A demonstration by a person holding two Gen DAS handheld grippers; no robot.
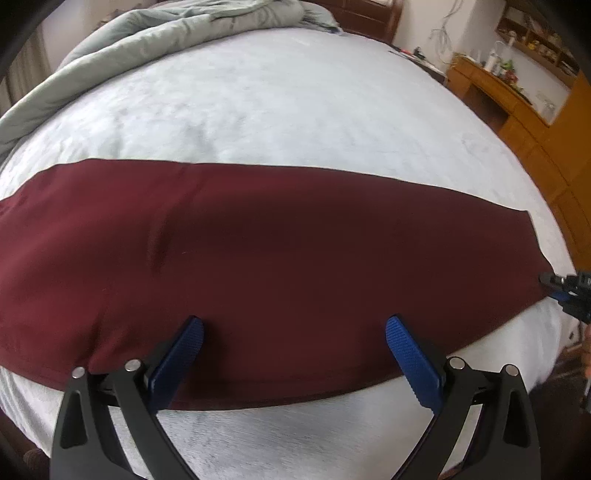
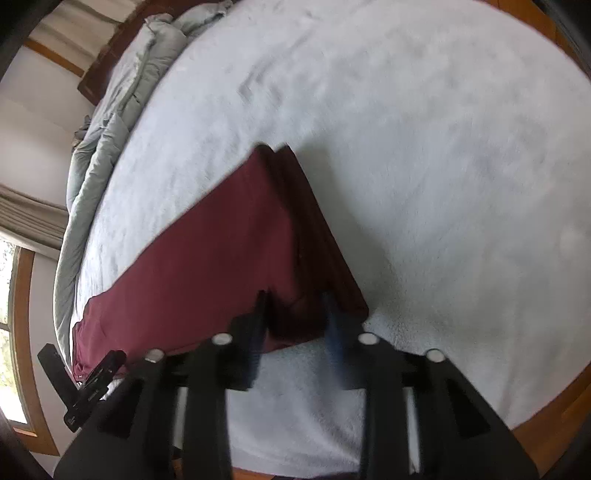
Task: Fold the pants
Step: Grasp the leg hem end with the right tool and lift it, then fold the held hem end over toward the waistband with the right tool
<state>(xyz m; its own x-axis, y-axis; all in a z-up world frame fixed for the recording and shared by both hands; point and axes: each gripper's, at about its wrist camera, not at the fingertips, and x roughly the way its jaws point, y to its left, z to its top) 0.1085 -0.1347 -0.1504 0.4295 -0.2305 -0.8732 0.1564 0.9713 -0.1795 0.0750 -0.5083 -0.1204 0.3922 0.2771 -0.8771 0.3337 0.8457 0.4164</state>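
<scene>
Maroon pants (image 1: 273,266) are laid flat across the pale bed cover (image 1: 288,107). Left gripper (image 1: 294,334) is seen spread wide over the near edge, lower centre. Only the right wrist view shows the layered leg-end corner between the right gripper (image 2: 293,314), partly parted. Bare cover lies upper frame, beyond the far hem.

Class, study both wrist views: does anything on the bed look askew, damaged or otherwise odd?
Nothing much stands out. The maroon pants lie flat across the bed with one slight crease left of centre. A grey duvet is bunched along the far edge.
</scene>
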